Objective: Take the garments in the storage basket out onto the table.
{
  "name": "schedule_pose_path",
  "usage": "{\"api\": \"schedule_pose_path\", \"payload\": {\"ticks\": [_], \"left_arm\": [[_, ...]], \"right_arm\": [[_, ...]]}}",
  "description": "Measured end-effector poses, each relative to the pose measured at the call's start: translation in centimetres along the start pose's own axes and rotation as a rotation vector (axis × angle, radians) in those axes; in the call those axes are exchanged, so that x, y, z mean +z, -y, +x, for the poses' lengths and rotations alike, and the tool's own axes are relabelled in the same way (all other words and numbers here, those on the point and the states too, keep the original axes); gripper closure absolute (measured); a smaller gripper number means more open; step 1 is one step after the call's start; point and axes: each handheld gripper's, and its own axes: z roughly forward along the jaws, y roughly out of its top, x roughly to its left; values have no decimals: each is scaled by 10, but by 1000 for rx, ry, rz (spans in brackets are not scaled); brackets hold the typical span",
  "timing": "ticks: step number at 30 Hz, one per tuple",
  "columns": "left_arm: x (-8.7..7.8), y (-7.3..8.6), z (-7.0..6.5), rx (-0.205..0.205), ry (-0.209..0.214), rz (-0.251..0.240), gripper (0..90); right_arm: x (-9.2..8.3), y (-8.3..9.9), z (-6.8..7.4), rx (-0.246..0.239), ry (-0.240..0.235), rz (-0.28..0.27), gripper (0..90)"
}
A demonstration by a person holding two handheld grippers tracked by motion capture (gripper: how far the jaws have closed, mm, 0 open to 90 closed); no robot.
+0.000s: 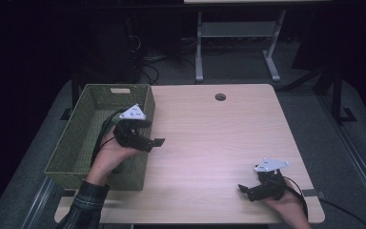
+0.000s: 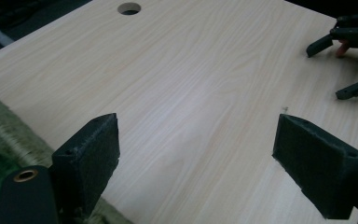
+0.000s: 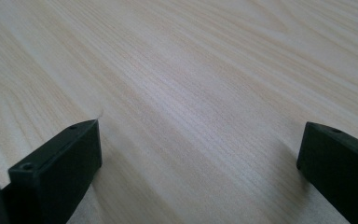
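Green woven basket stands at the left edge of the desk, and it is the thing nearest to our left gripper, so we take it as the object of the work; nothing that we can make out lies inside it. We hold the left gripper just over the basket's right wall, its jaws wide apart and empty, pointing out across the bare wood. In the left gripper view the basket rim sits directly under the left jaw, very close. Our right gripper rests low near the front right corner of the desk, jaws also spread and holding nothing; the right gripper view looks along plain wood grain between them. We judge the main risk on the left side: if we lower or swing this gripper without care, a jaw or the trailing cable may catch the woven wall and drag or tip the basket, which already overhangs the left edge of the desk a little, as it seems to us. On the right side the hand is near the front edge, so a backward move could take the gripper off the desk. Open room is large: the whole middle of the desk is free, up to the round cable hole near the far edge, and the two grippers are well apart.
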Motion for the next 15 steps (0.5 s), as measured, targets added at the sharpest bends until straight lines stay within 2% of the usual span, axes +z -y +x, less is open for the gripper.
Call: {"api": "schedule_pose_path", "payload": {"ticks": [11,15], "left_arm": [[-18,11,21,-52,-45,-6,142],[-24,16,30,-60,-73,7,144]], "right_arm": [[0,0,0,0,0,0,0],[0,0,0,0,0,0,0]]}}
